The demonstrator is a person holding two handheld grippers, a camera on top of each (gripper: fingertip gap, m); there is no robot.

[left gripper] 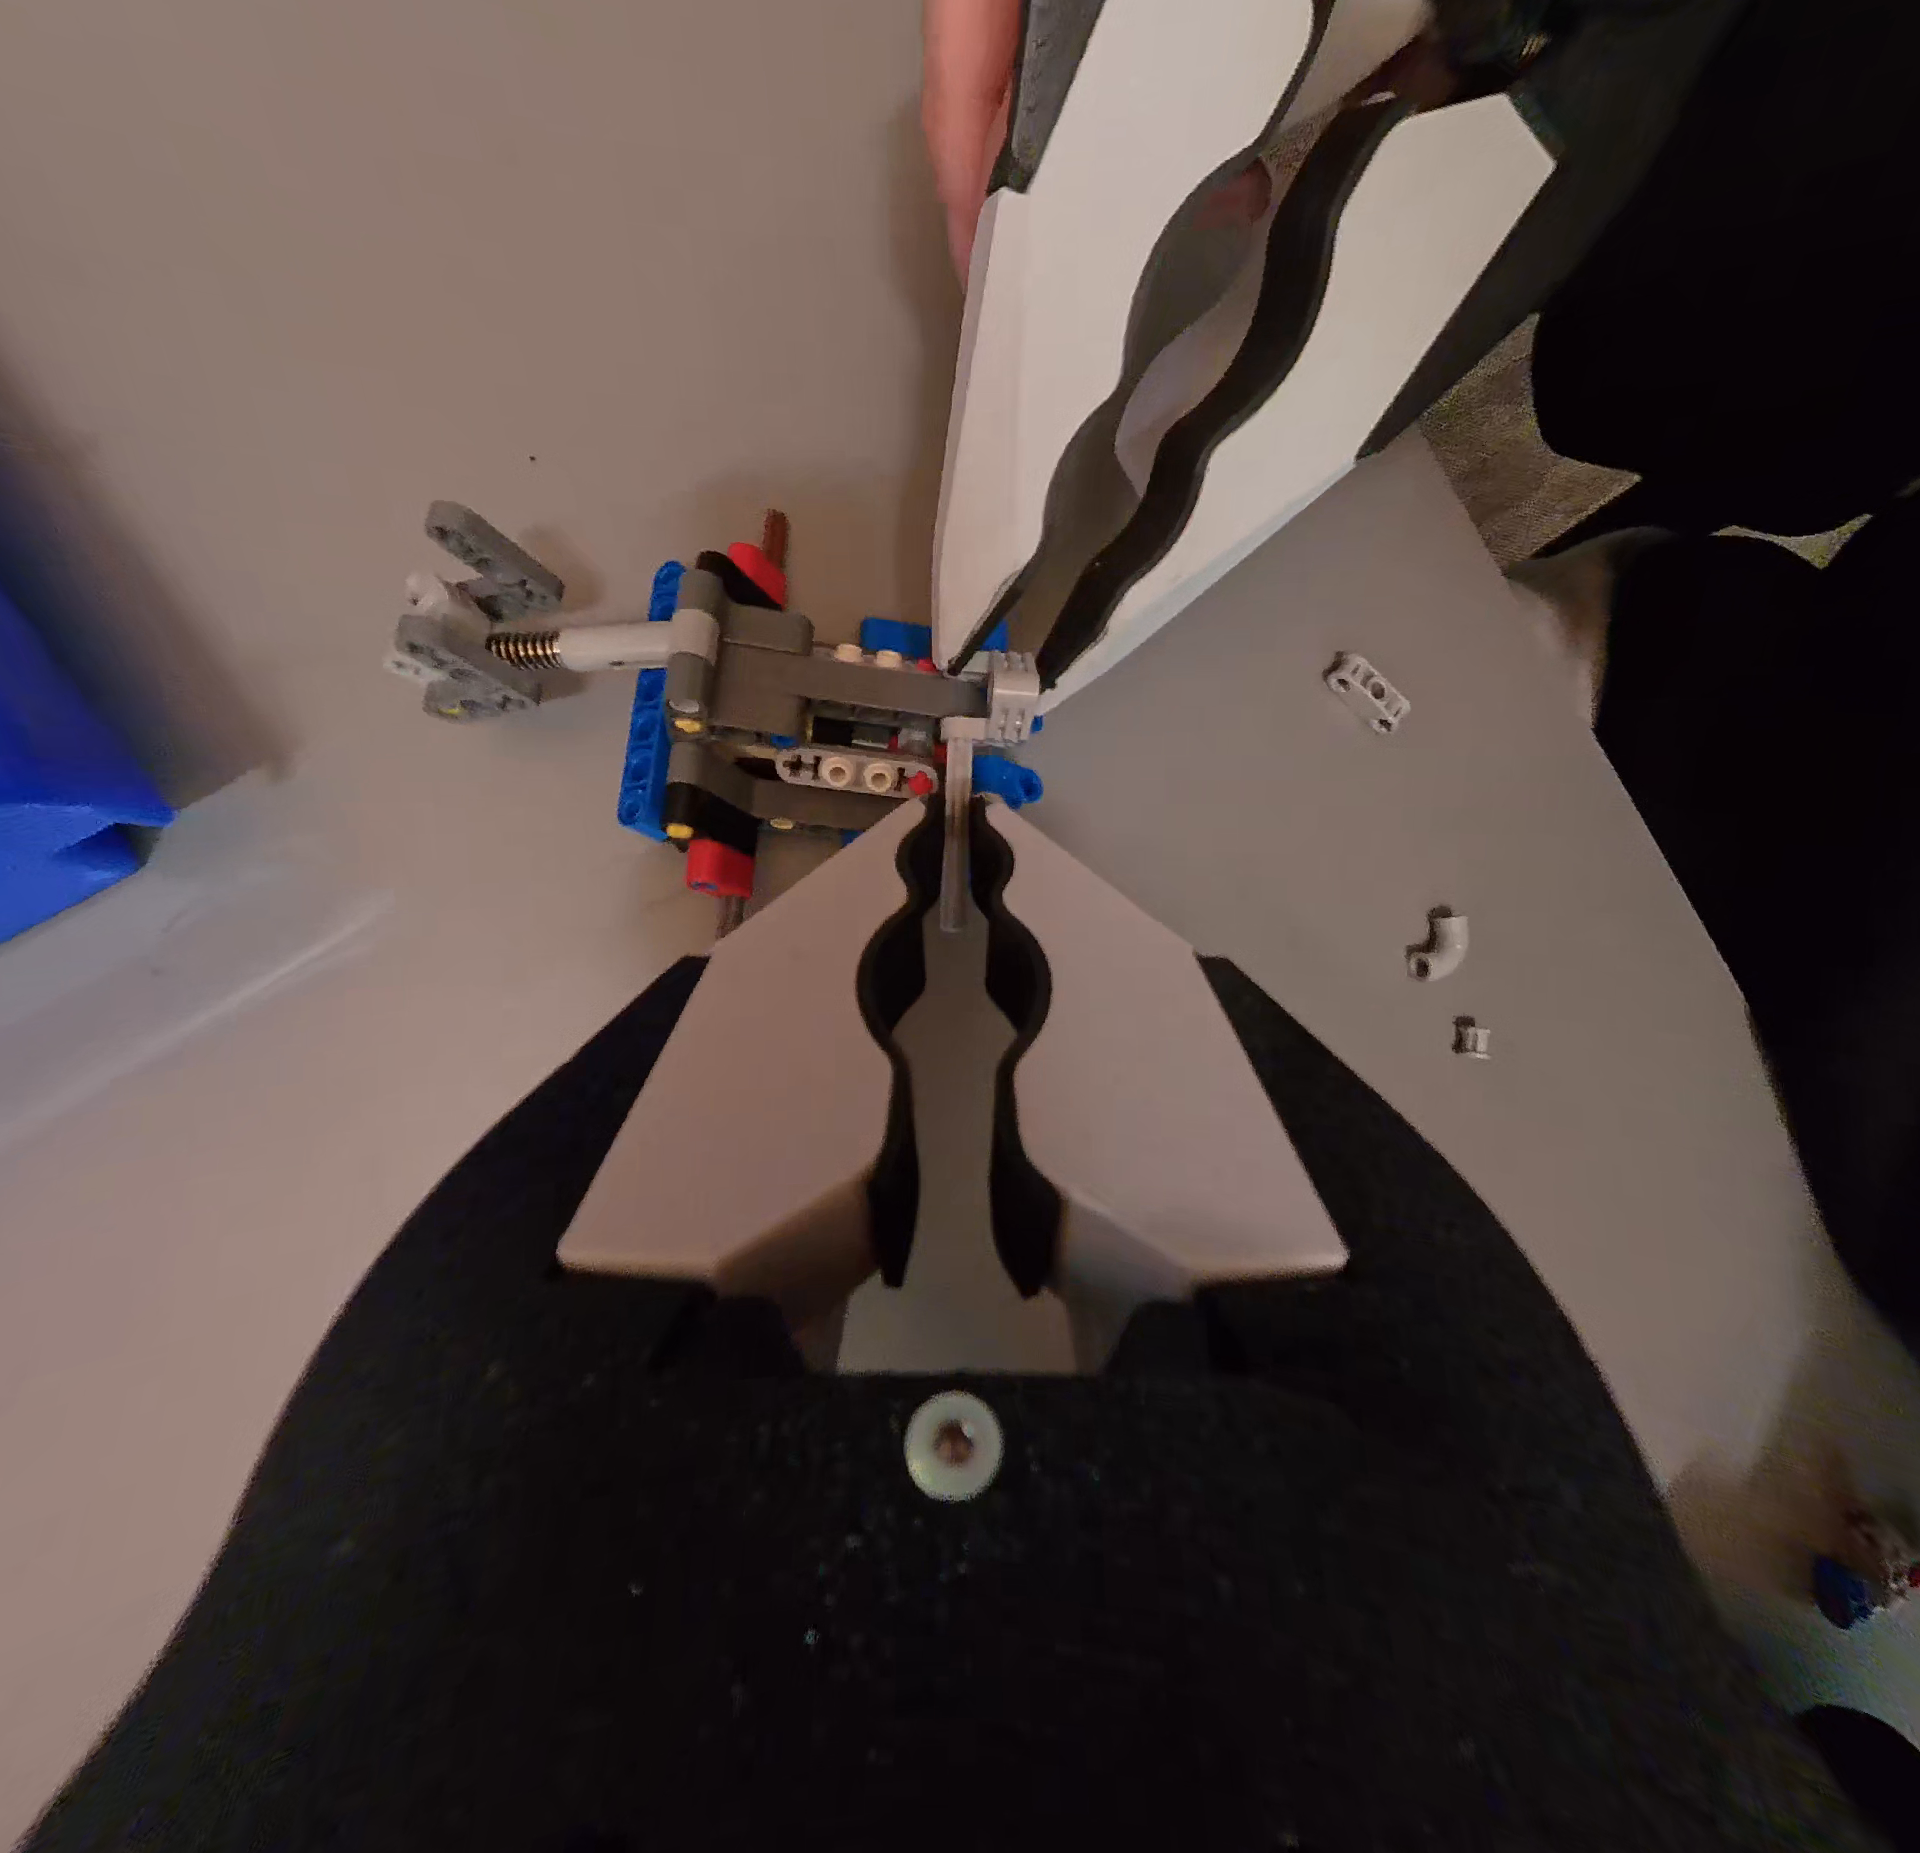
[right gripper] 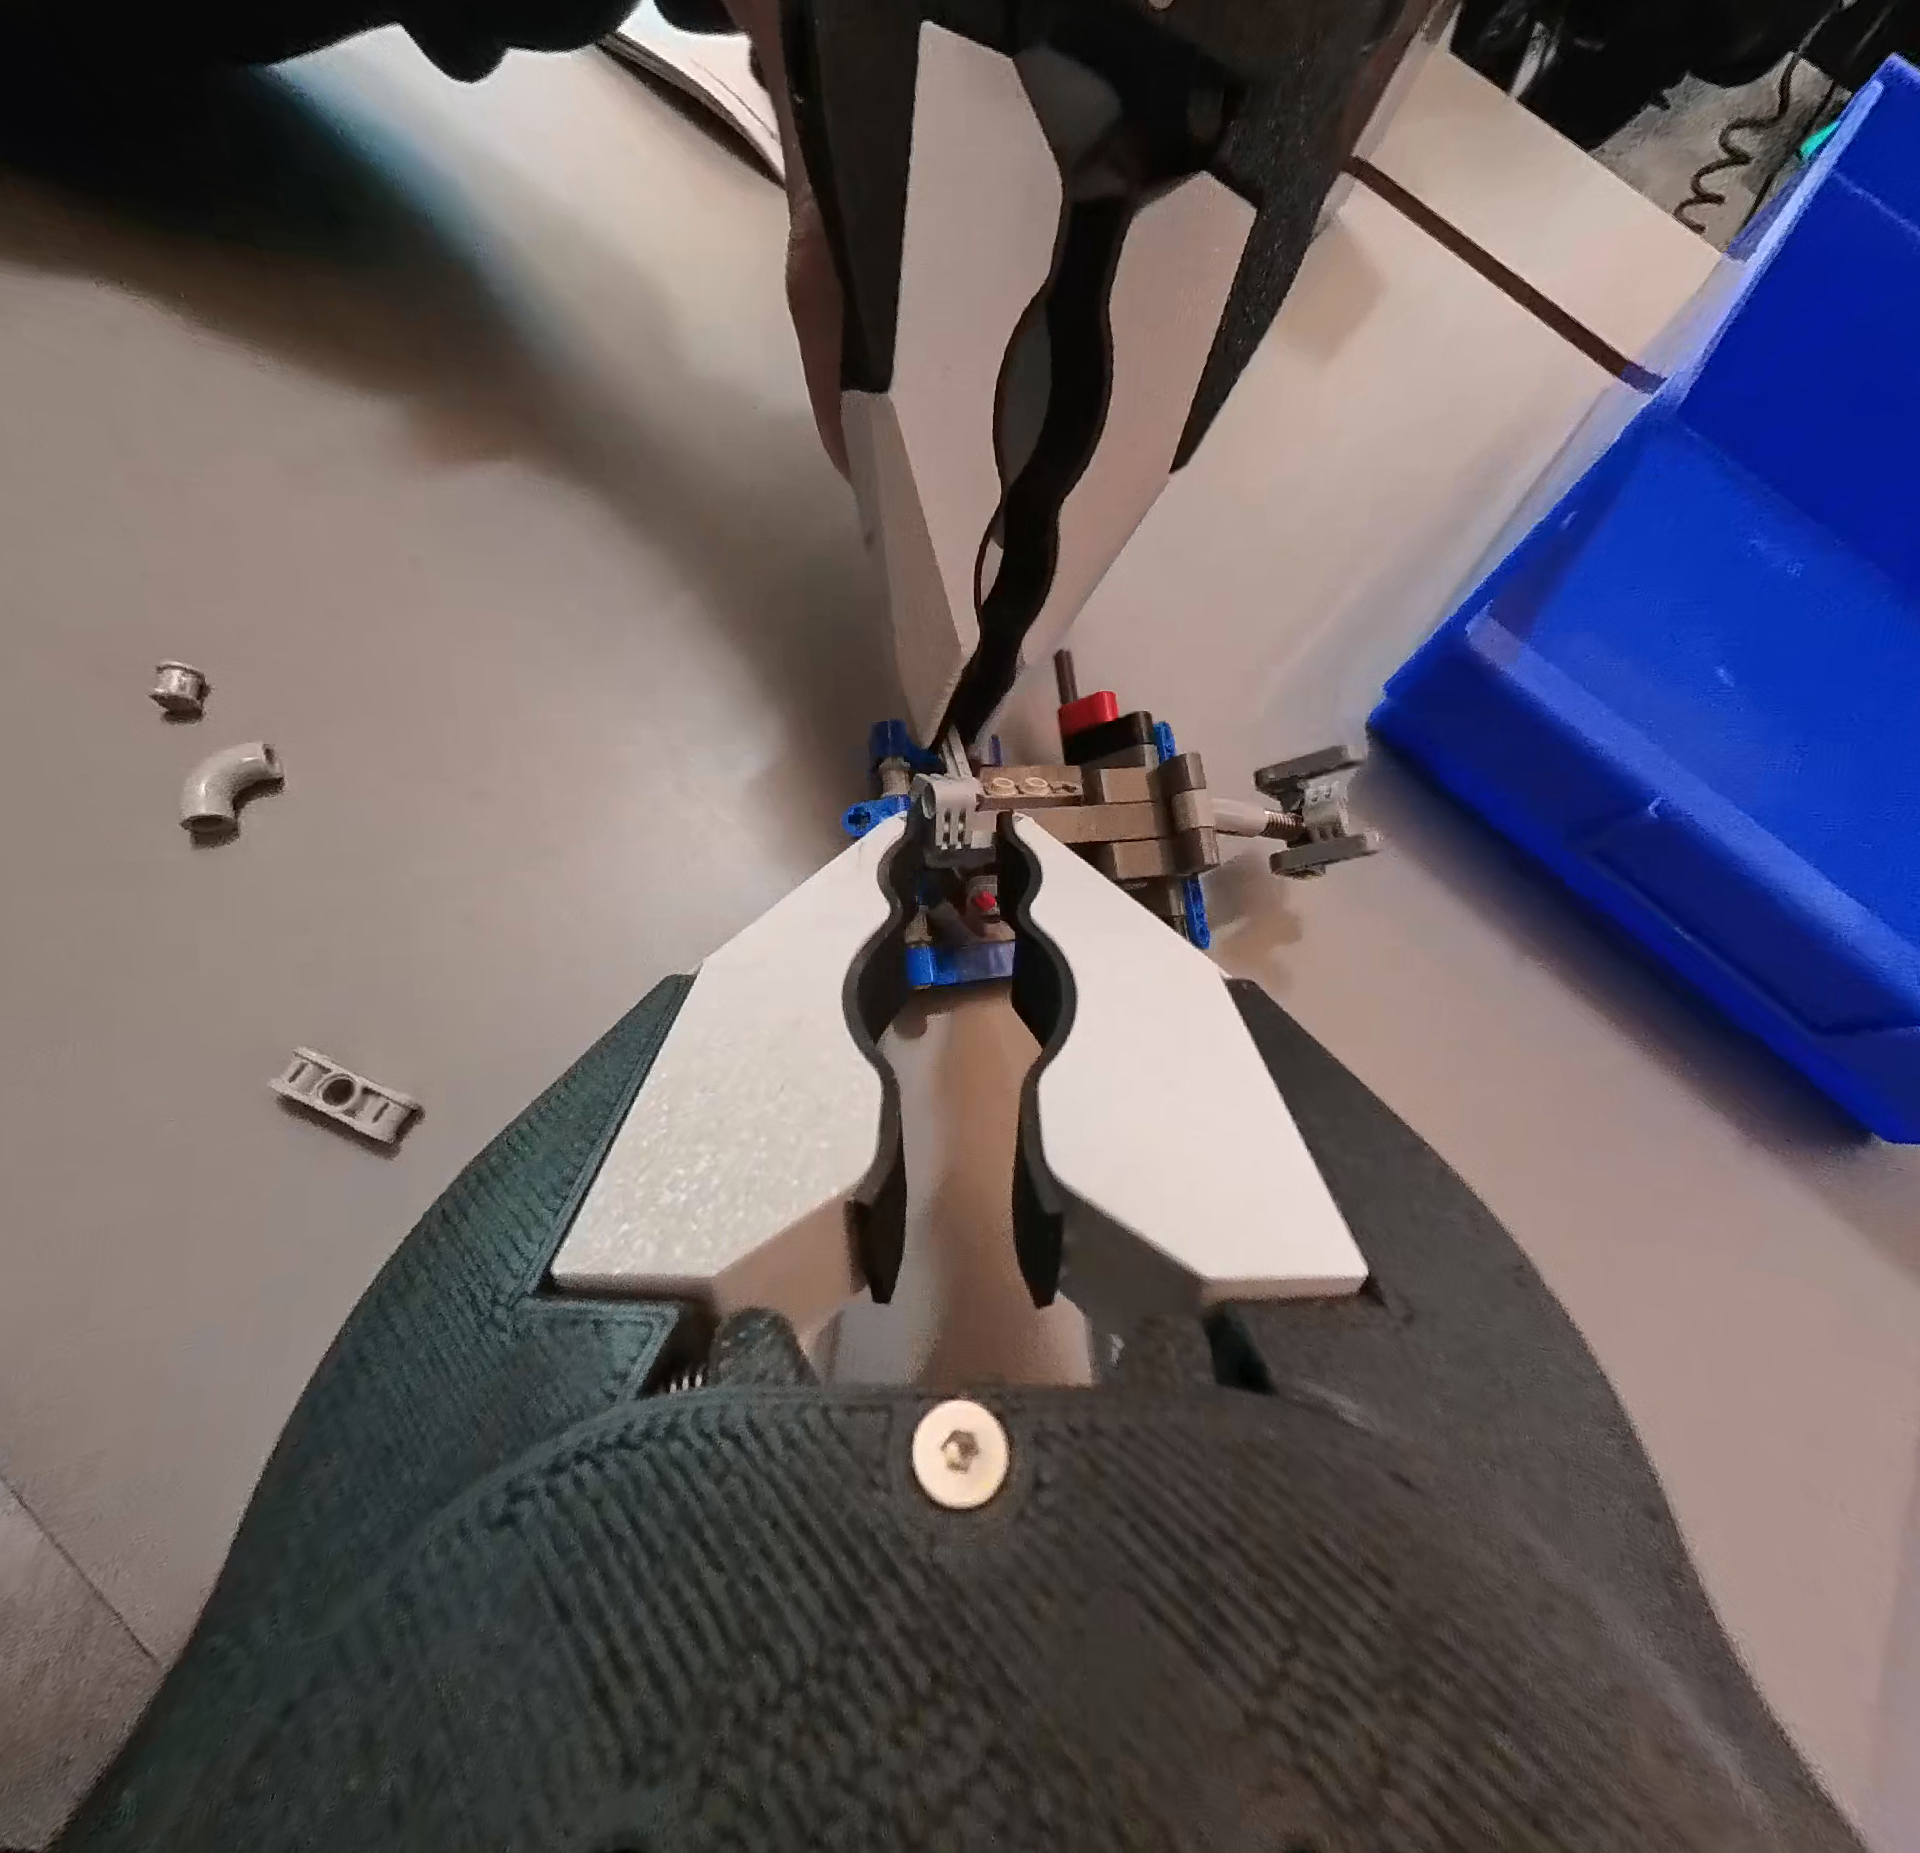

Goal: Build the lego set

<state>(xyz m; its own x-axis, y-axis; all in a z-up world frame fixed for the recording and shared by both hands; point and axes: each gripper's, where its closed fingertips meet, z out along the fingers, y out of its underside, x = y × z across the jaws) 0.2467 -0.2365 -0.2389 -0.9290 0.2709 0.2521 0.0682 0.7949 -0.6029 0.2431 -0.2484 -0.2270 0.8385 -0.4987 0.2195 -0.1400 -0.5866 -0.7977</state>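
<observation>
- The left gripper (left gripper: pixel 958 816) has its tips pinched on a thin grey axle (left gripper: pixel 957 847), which runs back between the black pads.
- That axle sticks out of a small brick-built model (left gripper: pixel 790 702) of grey, blue, red and black parts, standing on the pale table (left gripper: pixel 416 245) just ahead of the tips.
- The right gripper (right gripper: pixel 961 827) comes in from the opposite side, its fingertips closed around a light grey connector (right gripper: pixel 948 804) on the model's near corner; I cannot tell if both pads press on it.
- To the right gripper's left lie a grey elbow piece (right gripper: pixel 223 780), a small bush (right gripper: pixel 179 683) and a flat connector (right gripper: pixel 343 1095).
- A blue bin (right gripper: pixel 1714 660) sits off to its right.
</observation>
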